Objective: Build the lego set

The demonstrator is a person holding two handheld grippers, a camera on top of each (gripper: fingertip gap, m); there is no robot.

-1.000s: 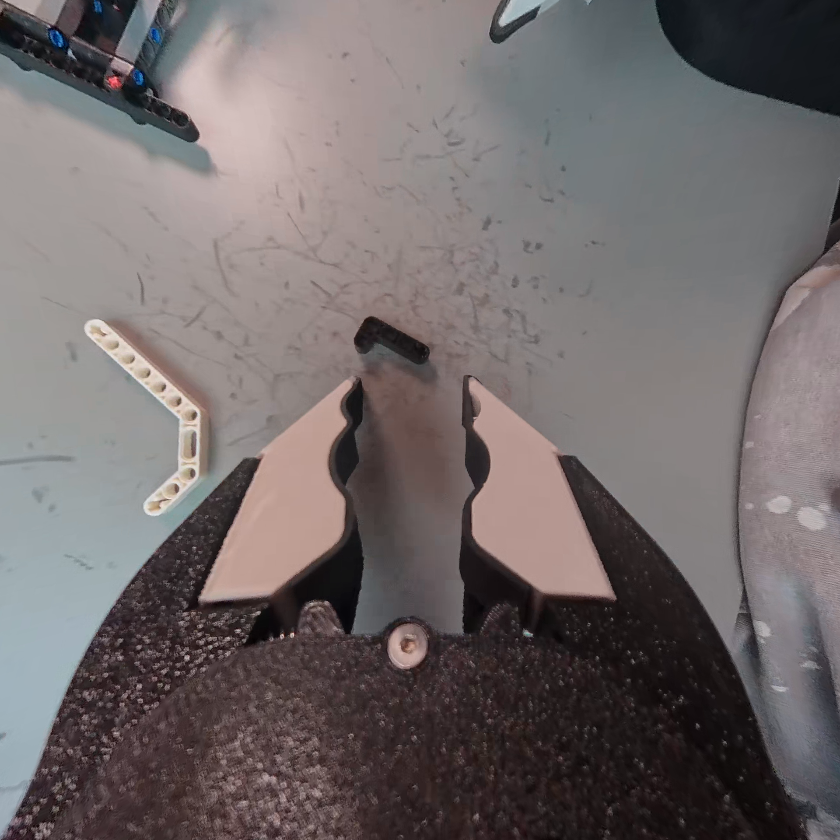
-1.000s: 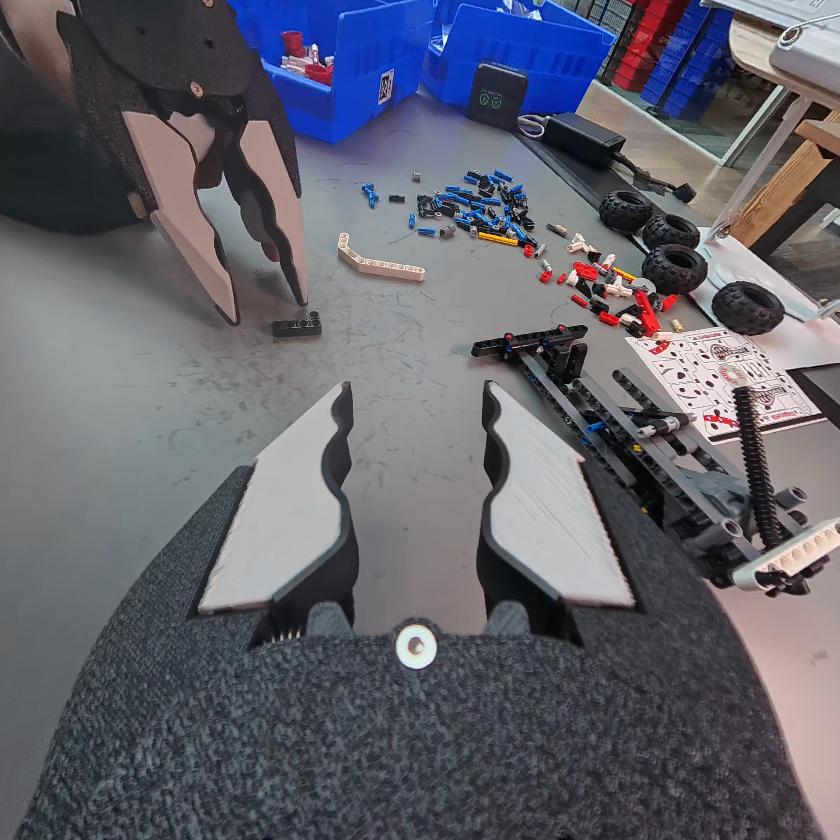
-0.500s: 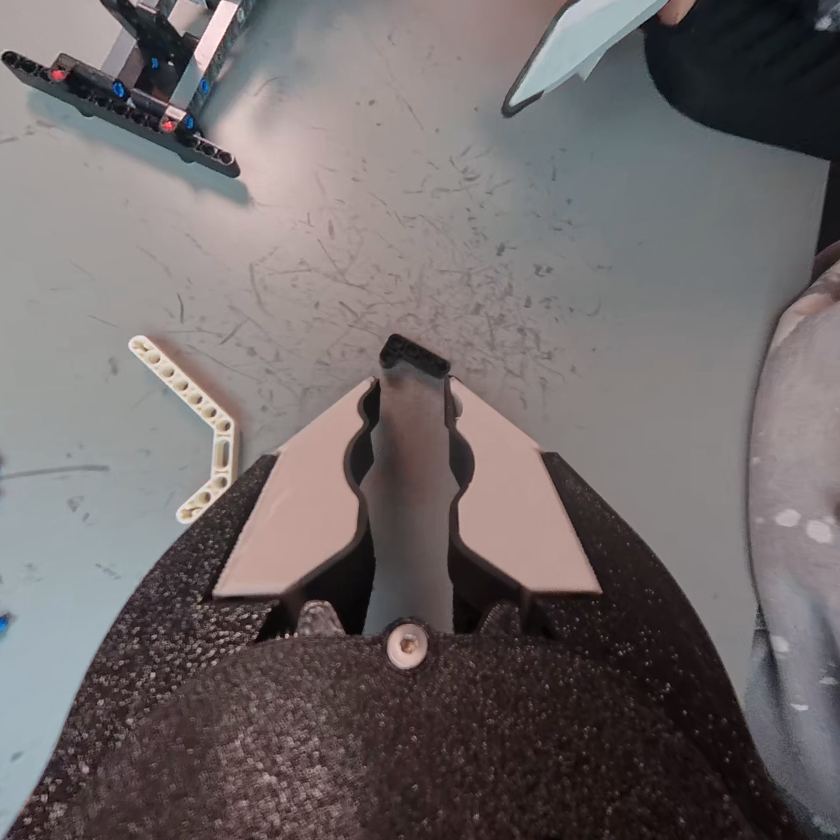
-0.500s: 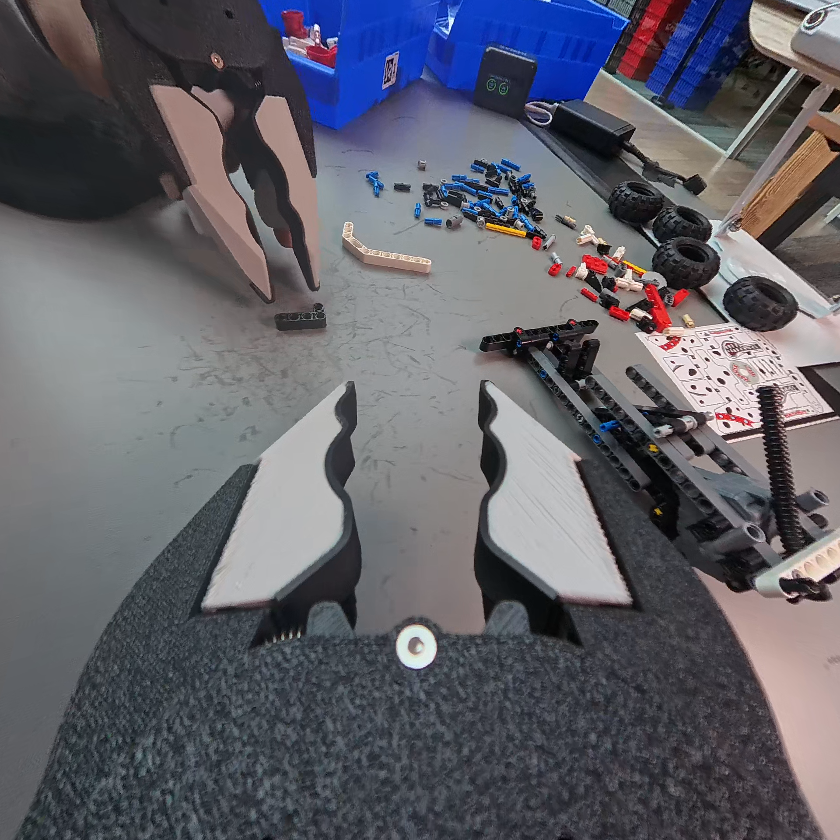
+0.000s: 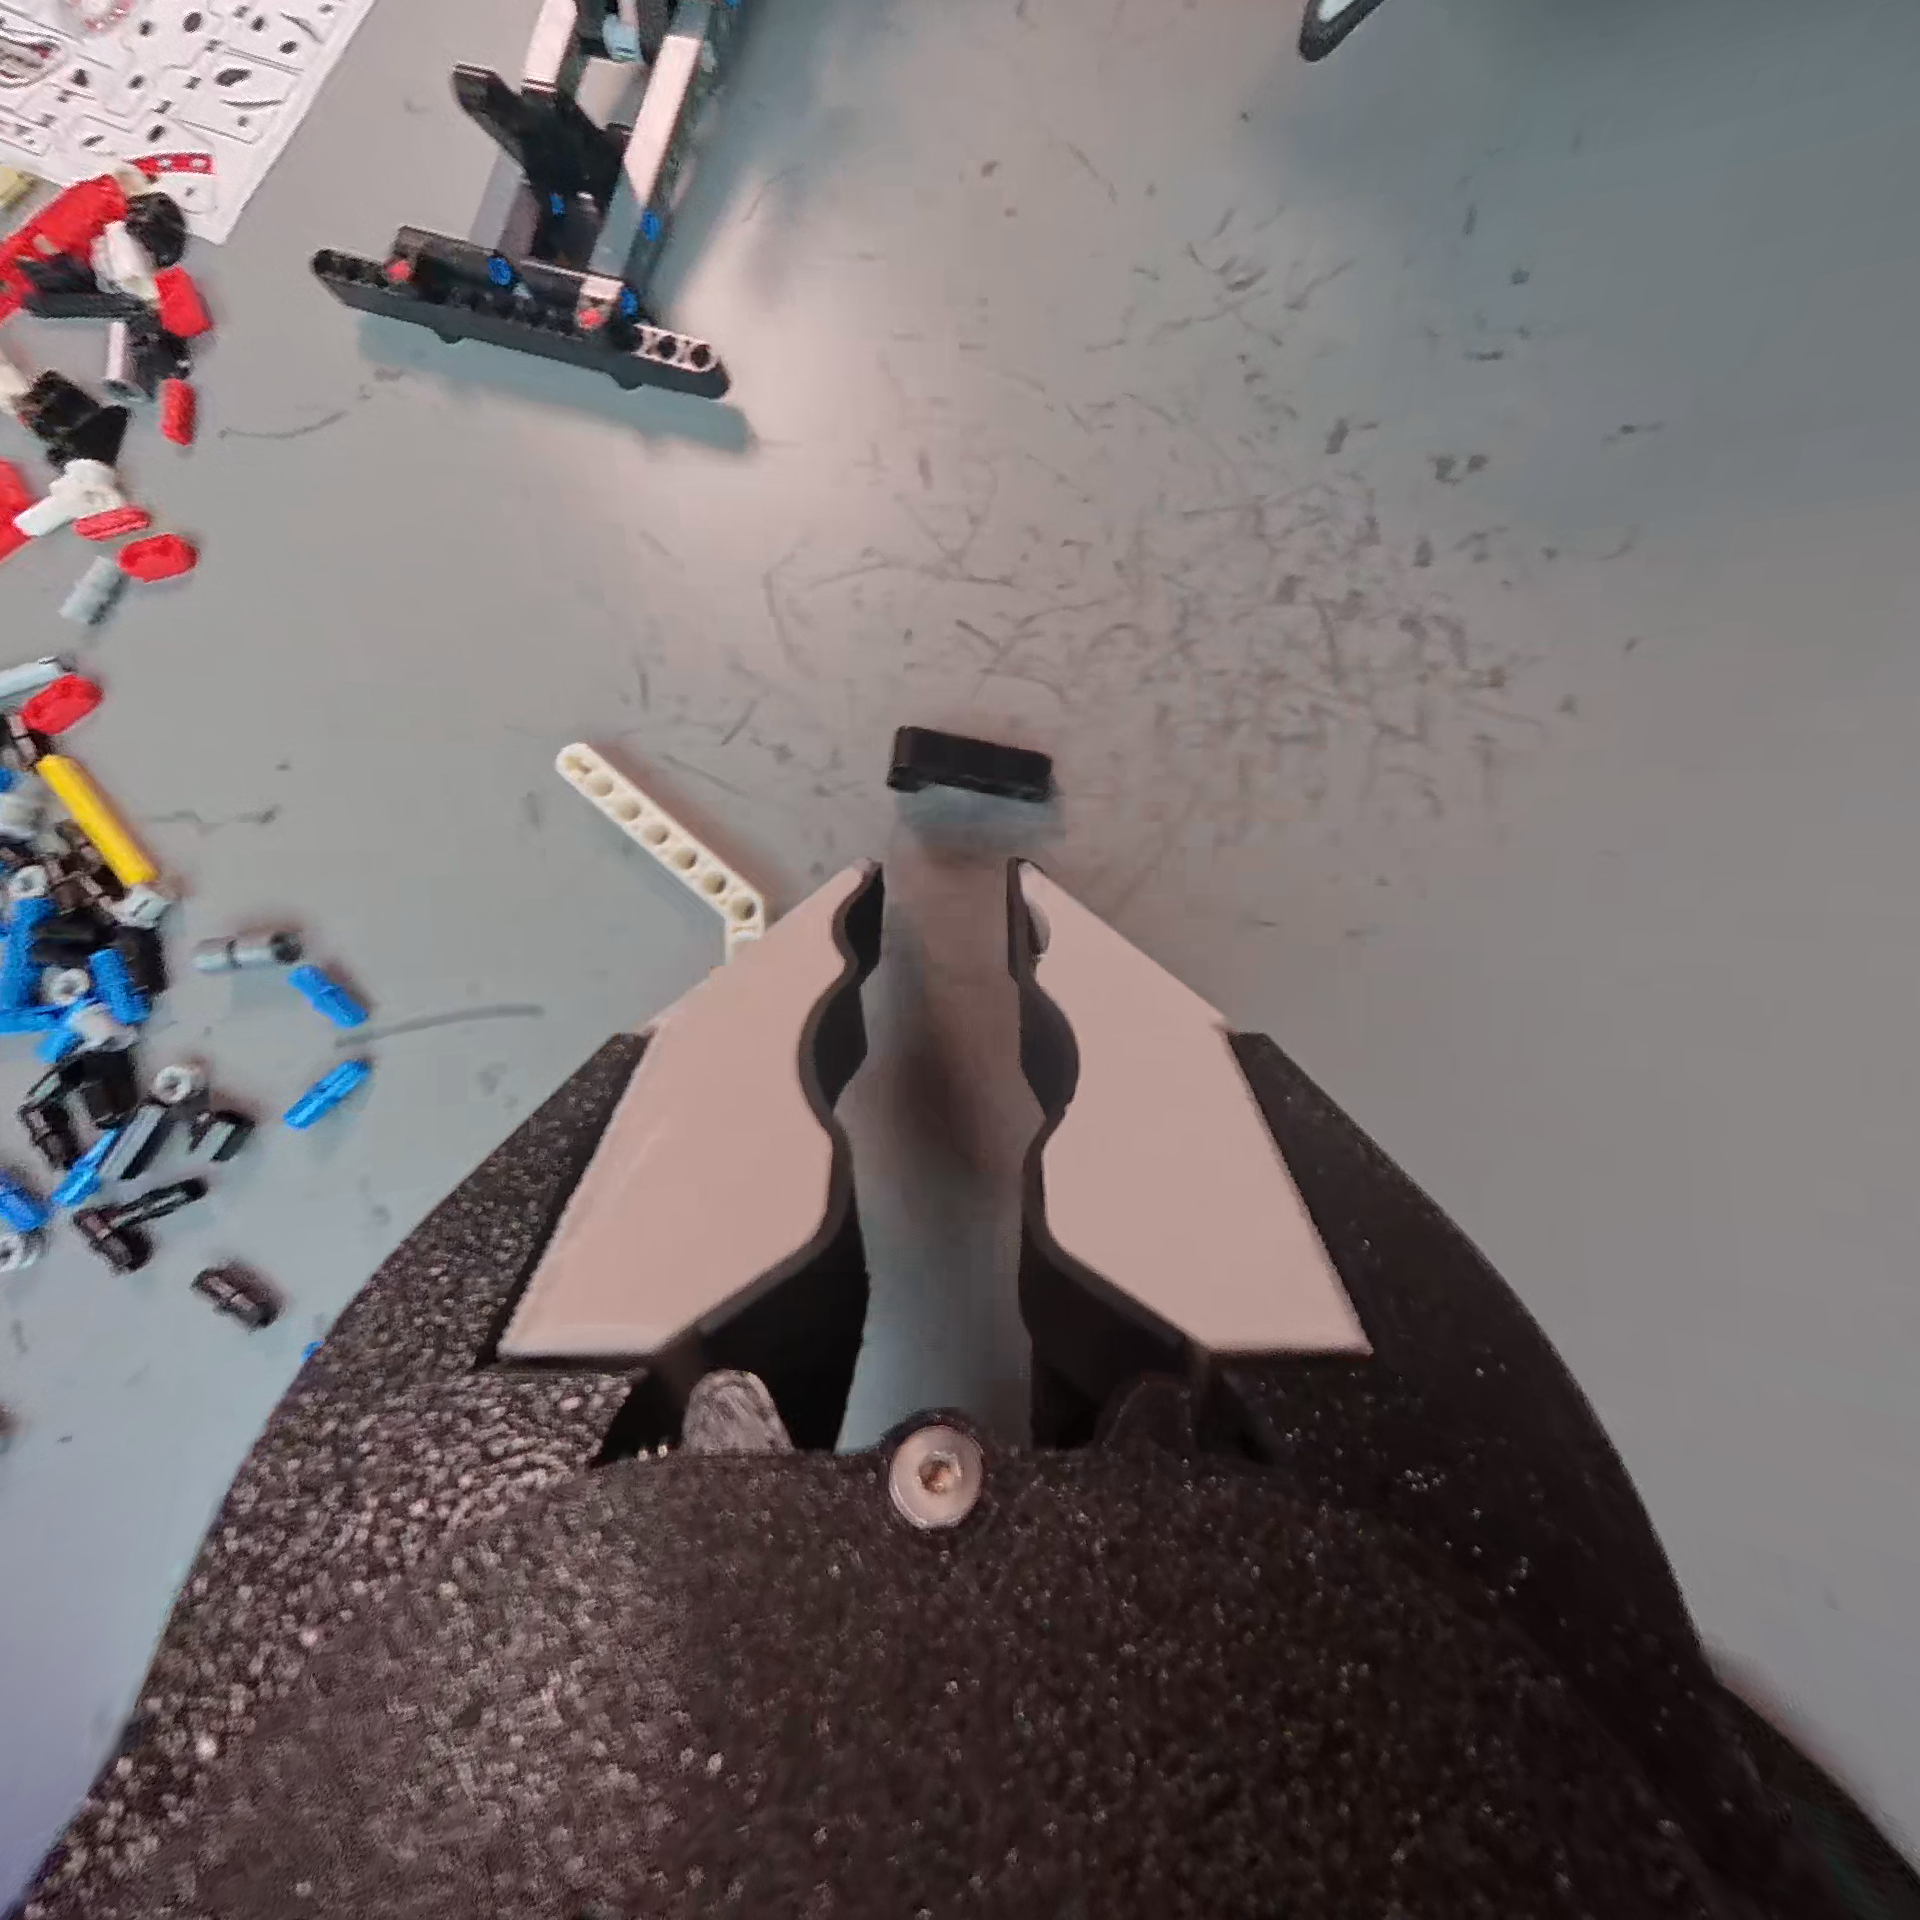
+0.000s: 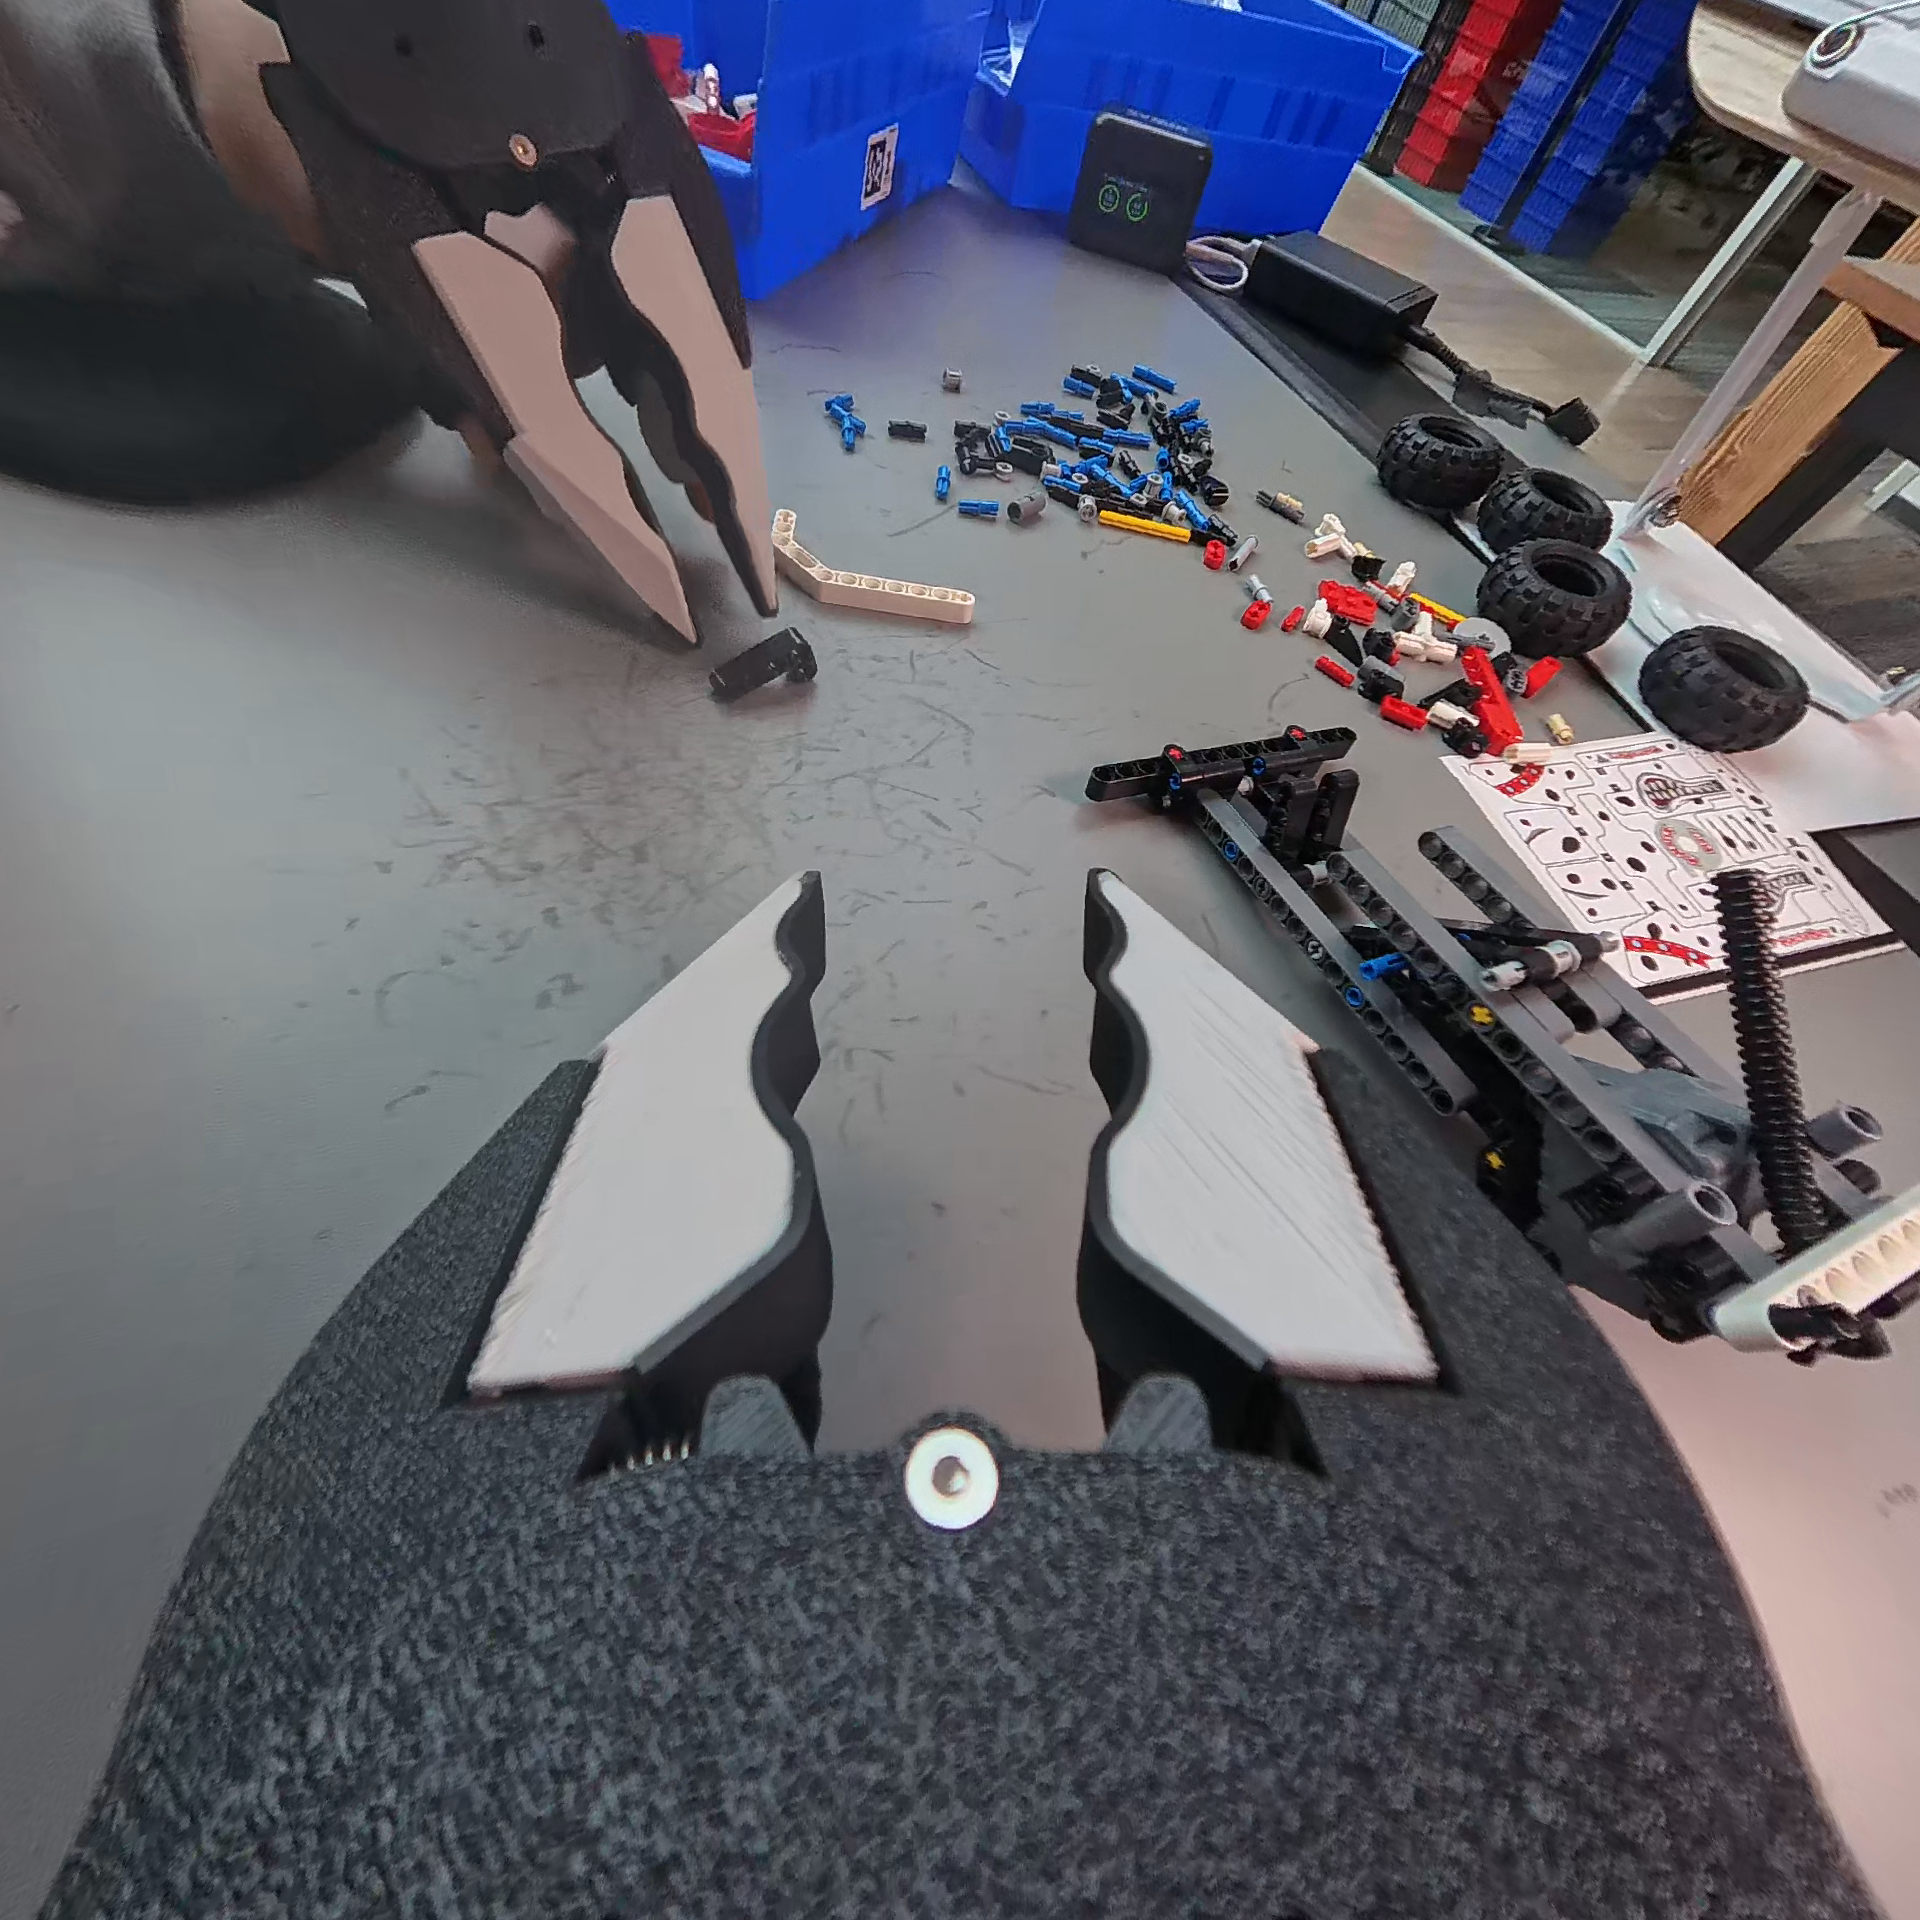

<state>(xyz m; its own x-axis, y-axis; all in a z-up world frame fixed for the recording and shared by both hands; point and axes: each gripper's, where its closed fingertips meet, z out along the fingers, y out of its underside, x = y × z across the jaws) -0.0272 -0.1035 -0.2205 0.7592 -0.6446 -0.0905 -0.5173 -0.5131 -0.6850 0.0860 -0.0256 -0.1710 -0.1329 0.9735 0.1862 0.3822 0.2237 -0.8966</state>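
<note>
1. A small black piece (image 5: 971, 764) lies on the grey surface (image 5: 1351, 416). It sits just past the tips of the left hand-held gripper (image 5: 943, 878). In the right wrist view the same black piece (image 6: 764, 665) looks tipped up at one end.
2. A bent white beam (image 5: 665, 836) lies flat just beside the left hand-held gripper, and one end is hidden behind a finger. Nothing stands between the fingers and the black piece.
3. A half-built frame (image 6: 1455, 997) of long black and grey bars lies to the right of the right hand-held gripper (image 6: 951, 888). A black spring (image 6: 1766, 1060) stands up on it.
4. A pile of loose blue, black, red and yellow bits (image 6: 1122, 457) lies farther back. Four black tyres (image 6: 1553, 597) sit in a row near a sticker sheet (image 6: 1652, 852).
5. The left hand-held gripper points down at the surface, tips close to it. Its fingers have a narrow gap between them and hold nothing.
6. The right hand-held gripper hangs low over a bare part of the surface. Its fingers are wide apart and hold nothing.
7. Only the right wrist view shows the blue bins (image 6: 1174, 94), a black box (image 6: 1138, 192) and the tyres.
8. Only the left wrist view shows the black piece from above, with its shadow right under it.
</note>
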